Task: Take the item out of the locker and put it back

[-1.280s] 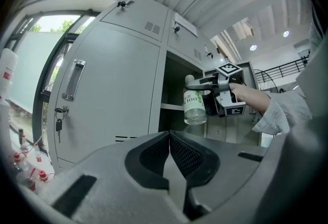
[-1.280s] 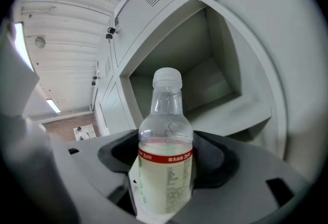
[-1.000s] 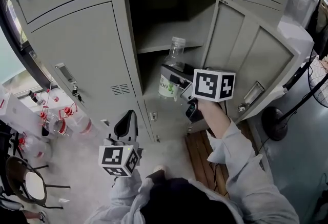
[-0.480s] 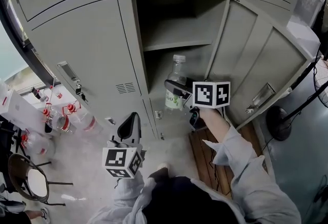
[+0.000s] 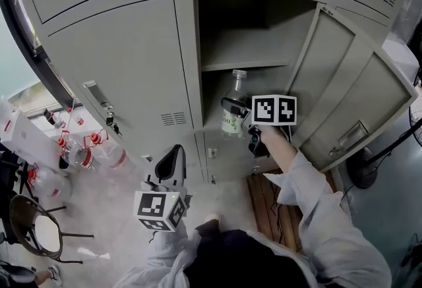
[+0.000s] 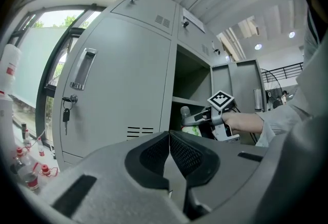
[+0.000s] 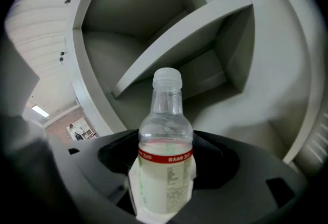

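My right tongs [image 5: 237, 111] are clamped on the bottle [image 7: 165, 152], one pad on each side of its labelled body, and it stands upright between them, neck and white cap rising above the tips. It is clear plastic with a red band round the label and pale liquid up to about that band. The tongs hold it at the mouth of the open locker [image 5: 257, 29], in the lower part of that compartment; the shelf [image 5: 249, 63] is above and just beyond the cap, and the open door [image 5: 343, 92] swings out to the right of these tongs. I cannot tell whether the bottle's base rests on anything. My left tongs [image 6: 169, 147] are closed tip to tip with nothing between them. They hang low and well apart from the right pair, pointing up at the locker front. Ahead of their tips stands a shut door [image 6: 120, 79] with a handle [image 6: 83, 68] and a key [image 6: 65, 114] hanging from its lock. Beyond and to the right of the tips I see the right tongs with the bottle. Far to the left of the left tongs, several red-capped bottles [image 5: 86, 151] lie on the floor [image 5: 112, 227]
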